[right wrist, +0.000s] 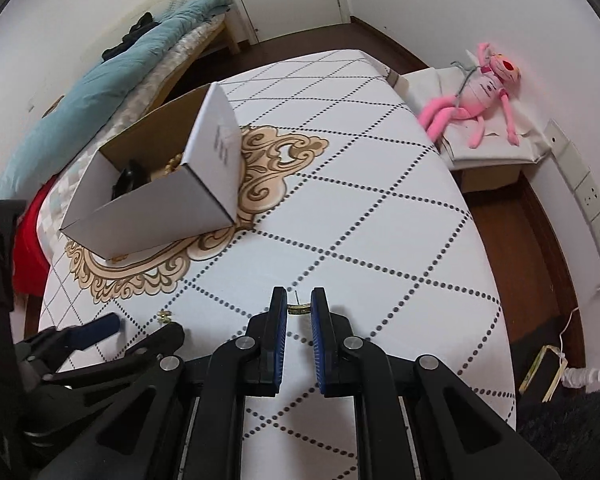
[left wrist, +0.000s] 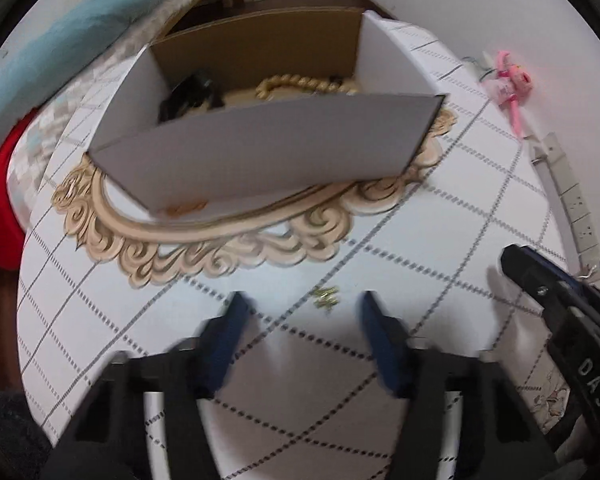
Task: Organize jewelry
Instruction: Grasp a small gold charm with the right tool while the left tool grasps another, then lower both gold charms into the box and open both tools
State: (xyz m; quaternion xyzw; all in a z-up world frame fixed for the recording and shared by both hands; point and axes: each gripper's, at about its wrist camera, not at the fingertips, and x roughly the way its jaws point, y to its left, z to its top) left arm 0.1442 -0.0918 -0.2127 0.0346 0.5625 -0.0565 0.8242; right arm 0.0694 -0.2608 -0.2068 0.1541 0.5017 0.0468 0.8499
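Note:
A white cardboard box stands on the patterned tablecloth and also shows in the right wrist view. Inside it lie a gold bead necklace and a black item. A small gold jewelry piece lies on the cloth just ahead of my left gripper, which is open around it; the piece also shows in the right wrist view. My right gripper is shut on a small gold ring-like piece. Another gold bit lies at the box's near wall.
The table has a gold ornate medallion print under the box. A pink plush toy lies on a side stand at the right. A bed with a teal blanket is at the left. Wall sockets are at the right.

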